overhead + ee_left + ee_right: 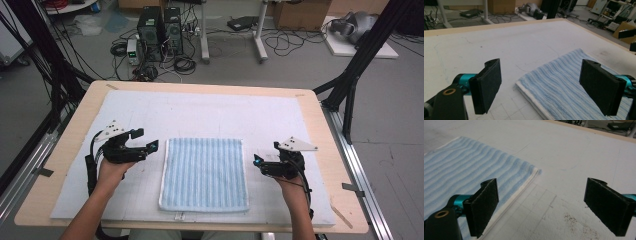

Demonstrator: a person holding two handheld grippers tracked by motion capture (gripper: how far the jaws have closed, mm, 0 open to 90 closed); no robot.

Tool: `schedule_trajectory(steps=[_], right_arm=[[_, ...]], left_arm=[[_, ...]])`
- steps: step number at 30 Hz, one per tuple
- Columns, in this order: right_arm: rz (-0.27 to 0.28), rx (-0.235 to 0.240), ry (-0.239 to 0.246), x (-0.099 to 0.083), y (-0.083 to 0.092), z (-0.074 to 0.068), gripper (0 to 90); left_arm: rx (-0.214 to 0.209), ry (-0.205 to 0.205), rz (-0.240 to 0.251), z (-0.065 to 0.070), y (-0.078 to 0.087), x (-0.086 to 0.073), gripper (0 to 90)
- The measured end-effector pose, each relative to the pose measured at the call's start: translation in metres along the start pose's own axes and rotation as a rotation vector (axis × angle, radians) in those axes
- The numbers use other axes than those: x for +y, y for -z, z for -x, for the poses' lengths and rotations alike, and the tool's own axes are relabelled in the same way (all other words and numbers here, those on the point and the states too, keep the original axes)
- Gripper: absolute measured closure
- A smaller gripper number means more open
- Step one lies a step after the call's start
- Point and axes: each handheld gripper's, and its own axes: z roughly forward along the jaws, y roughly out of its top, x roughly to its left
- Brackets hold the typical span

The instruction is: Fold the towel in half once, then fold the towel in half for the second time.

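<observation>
Left hand-held gripper (148, 139) and right hand-held gripper (265, 152): jaws wide apart, empty, flanking folded blue towel (205, 172) at centre frame on desk (320, 125).

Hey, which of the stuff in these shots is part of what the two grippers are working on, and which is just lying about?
Likely in the job:
blue striped towel, folded flat
left gripper, open beside it
right gripper, open beside it
white mat underneath

Just lying about:
computer towers
floor cables
cardboard box
</observation>
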Motion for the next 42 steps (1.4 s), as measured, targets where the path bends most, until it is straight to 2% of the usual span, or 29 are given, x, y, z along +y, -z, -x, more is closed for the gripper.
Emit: schedule_trajectory(steps=[5,8,14,19,22,25,29,33,37,39,42], right_arm=[[0.006,-0.001,-0.006,0.002,0.001,0.002,11.7],[0.002,0.002,-0.003,0.001,0.000,0.002,11.7],[0.004,0.022,-0.016,0.001,-0.002,0.000,11.7],[0.011,0.041,-0.018,0.003,-0.005,-0.003,11.7],[0.000,0.052,-0.011,0.005,-0.005,-0.005,11.7],[0.008,0.055,-0.007,0.008,-0.003,-0.006,11.7],[0.016,0.068,-0.007,0.010,-0.002,-0.007,11.7],[0.013,0.078,-0.033,0.009,-0.005,-0.007,11.7],[0.003,0.085,-0.026,0.007,-0.007,-0.008,11.7],[-0.003,0.084,-0.028,0.007,-0.007,-0.009,11.7],[-0.011,0.085,-0.032,0.006,-0.009,-0.008,11.7]], left_arm=[[-0.002,0.007,-0.001,0.000,-0.005,-0.001,20.0],[-0.006,0.014,0.018,0.000,-0.008,-0.001,21.2],[0.021,0.047,0.017,-0.007,-0.012,-0.001,22.4],[0.027,0.038,-0.019,-0.009,-0.020,0.003,24.5],[0.021,0.032,-0.005,-0.009,-0.028,0.007,25.6],[0.048,0.018,-0.052,-0.010,-0.039,0.010,27.7],[0.061,0.017,-0.075,-0.013,-0.051,0.008,30.6],[0.088,0.005,-0.155,-0.017,-0.068,-0.003,34.3],[0.115,0.007,-0.212,-0.020,-0.078,-0.011,40.3],[0.117,0.018,-0.224,-0.019,-0.082,-0.014,43.4],[0.118,0.010,-0.252,-0.017,-0.087,-0.018,47.0]])
